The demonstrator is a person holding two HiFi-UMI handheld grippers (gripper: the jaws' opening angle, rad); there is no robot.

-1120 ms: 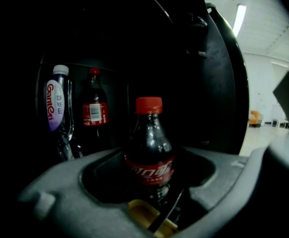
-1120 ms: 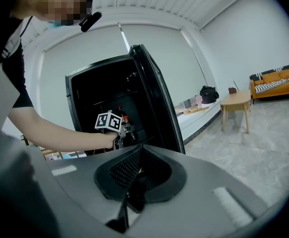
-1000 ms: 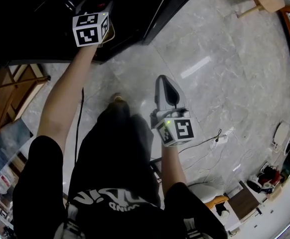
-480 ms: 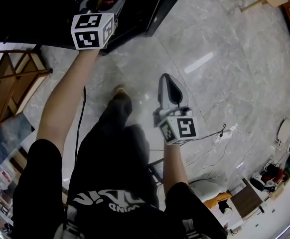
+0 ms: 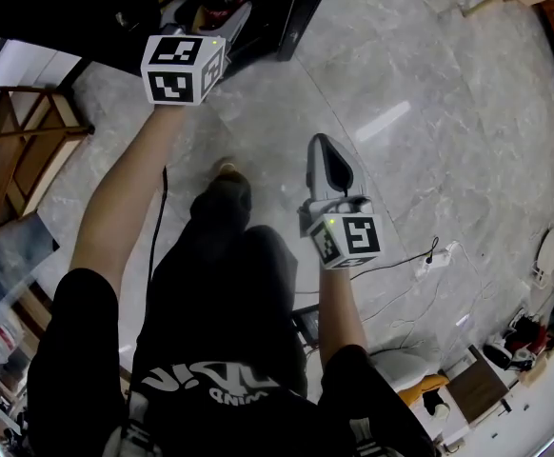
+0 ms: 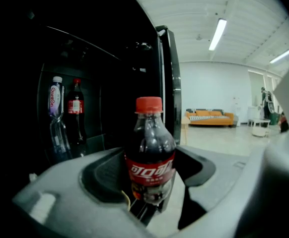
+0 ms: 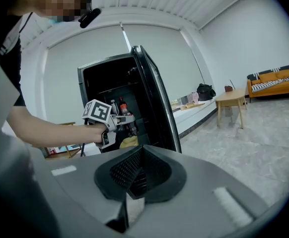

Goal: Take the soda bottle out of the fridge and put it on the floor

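Two tools are in play, and only one carries anything. The left tool [image 5: 212, 15] is clamped on the soda bottle [image 6: 150, 150], its pads pressing the lower body at and below the red label. The right tool [image 5: 323, 148] hangs over the floor [image 5: 420, 93] with its jaws pressed together and nothing between them.

The bottle stands upright in the grip, red cap on top, just in front of the open fridge [image 7: 109, 90] and close to the door edge [image 6: 167, 83]. A clear bottle [image 6: 56, 108] and another dark bottle [image 6: 75, 110] stand on a shelf inside. The task's bottle is out of the fridge but not yet on the floor.

Most of the risk, as I judge it, lies in the low grip. A full bottle is heavy above the pads, so a quick swing downward could make it lean or slide through them. A sideways swing could knock it on the door edge. Releasing before the base sits flat on the smooth stone floor could let it topple and roll toward the person's foot [image 5: 226, 172] or the cable [image 5: 155, 227] lying beside it
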